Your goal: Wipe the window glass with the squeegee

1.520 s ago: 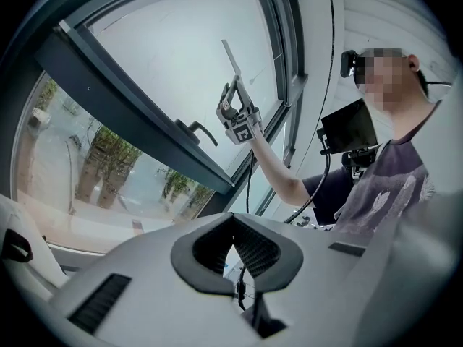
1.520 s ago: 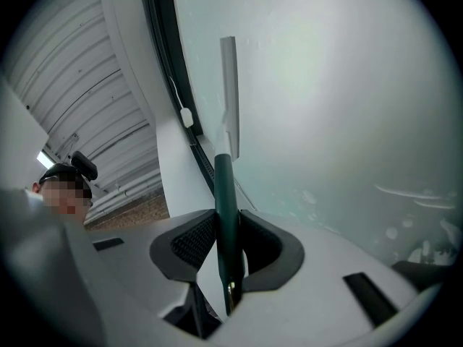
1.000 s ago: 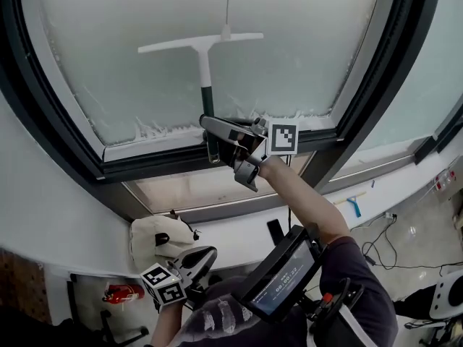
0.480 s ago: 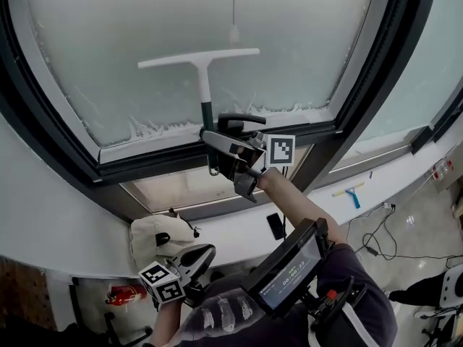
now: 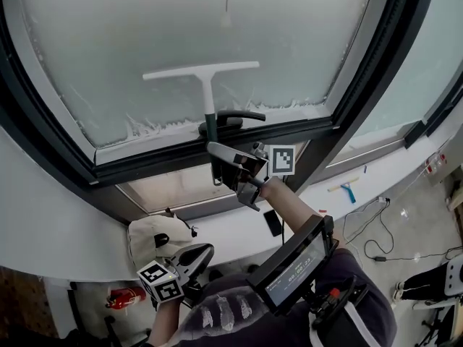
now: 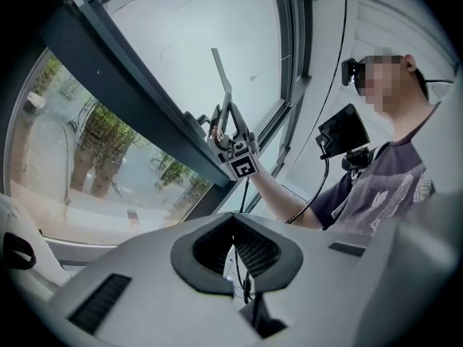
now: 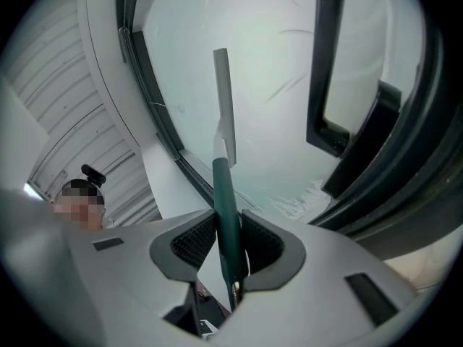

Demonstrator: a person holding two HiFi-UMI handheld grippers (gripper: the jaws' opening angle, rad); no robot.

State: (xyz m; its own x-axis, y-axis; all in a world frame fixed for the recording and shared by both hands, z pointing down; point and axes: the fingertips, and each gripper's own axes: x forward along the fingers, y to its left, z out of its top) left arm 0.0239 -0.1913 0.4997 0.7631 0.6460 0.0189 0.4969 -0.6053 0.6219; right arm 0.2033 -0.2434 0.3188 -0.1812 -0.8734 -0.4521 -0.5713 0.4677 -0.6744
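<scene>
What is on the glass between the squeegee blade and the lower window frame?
Head view: bare glass, then a ragged white residue band along the lower frame.

Office-like room, tall framed windows [image 5: 130, 27]

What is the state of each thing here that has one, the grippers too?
squeegee: held by its green handle, blade against the glass.
window glass: hazy, white residue along lower edge.
right gripper: shut on the squeegee.
left gripper: shut, empty.
screen: lit.
</scene>
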